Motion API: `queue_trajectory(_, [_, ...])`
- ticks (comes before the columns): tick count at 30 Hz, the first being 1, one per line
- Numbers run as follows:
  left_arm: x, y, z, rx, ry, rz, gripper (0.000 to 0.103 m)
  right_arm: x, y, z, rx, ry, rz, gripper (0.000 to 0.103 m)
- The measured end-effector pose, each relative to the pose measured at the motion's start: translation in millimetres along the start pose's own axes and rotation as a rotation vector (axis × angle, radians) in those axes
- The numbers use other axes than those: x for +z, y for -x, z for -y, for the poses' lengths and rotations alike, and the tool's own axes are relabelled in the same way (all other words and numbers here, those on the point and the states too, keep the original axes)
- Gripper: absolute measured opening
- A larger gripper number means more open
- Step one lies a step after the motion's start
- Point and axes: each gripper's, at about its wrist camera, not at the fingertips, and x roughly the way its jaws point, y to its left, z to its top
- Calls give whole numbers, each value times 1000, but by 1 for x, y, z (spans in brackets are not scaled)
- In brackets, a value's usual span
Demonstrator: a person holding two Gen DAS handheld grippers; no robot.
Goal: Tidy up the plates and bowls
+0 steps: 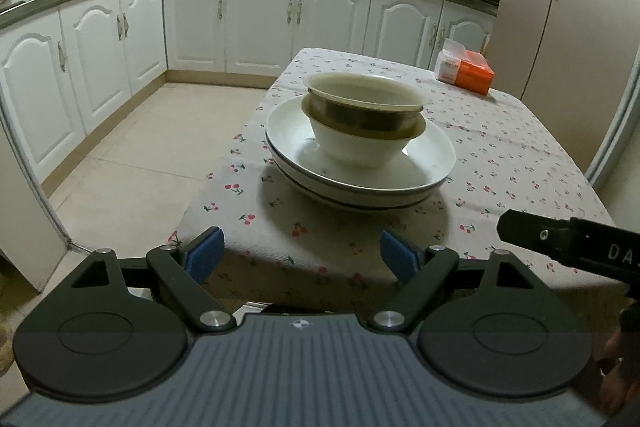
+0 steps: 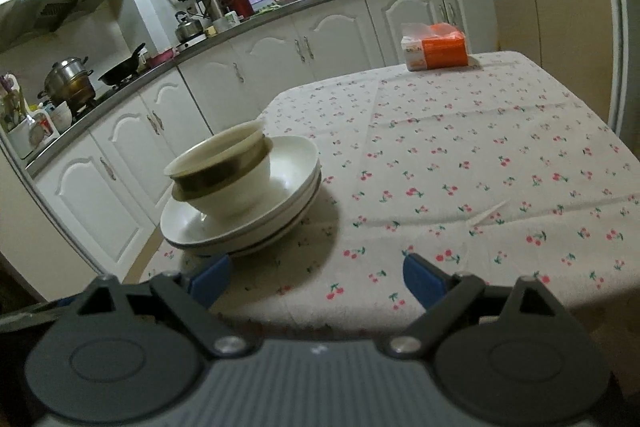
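**A:** Why does everything sit in one pile on the table (image 1: 520,155)?

**B:** You've got the wide pieces at the bottom and the narrow ones on top. The plates (image 1: 360,183) lie stacked one on another near the table's left edge, the white bowl (image 1: 356,151) stands in the top plate, and two more bowls (image 1: 364,107) nest inside it, the middle one with a dark band. That order keeps the stack steady, I'd judge, though it stands close to the edge. The tissue pack (image 1: 466,71) lies well apart at the far corner.

**A:** And where are your hands?

**B:** Your left gripper (image 1: 302,257) points level at the stack from the near edge, jaws spread wide, nothing between the blue pads (image 1: 204,255). Your right gripper (image 2: 316,279) sits just beside it, tilted, aimed at bare cloth with the stack off to its left, jaws also apart and empty. Neither touches a dish.
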Motion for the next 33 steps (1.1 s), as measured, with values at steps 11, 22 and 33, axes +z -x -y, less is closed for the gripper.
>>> queue_trajectory(11, [-4,2,6,7,-24,5,103,-6,6,-2,-15,5,7,93])
queue_trajectory(22, [-4,1,10,23,-28,-6,103,-7,5,-1,-12,9,-1,93])
queue_trajectory(33, [-5,3,16,32,-33,0,103,-8,2,3,-12,3,-10,93])
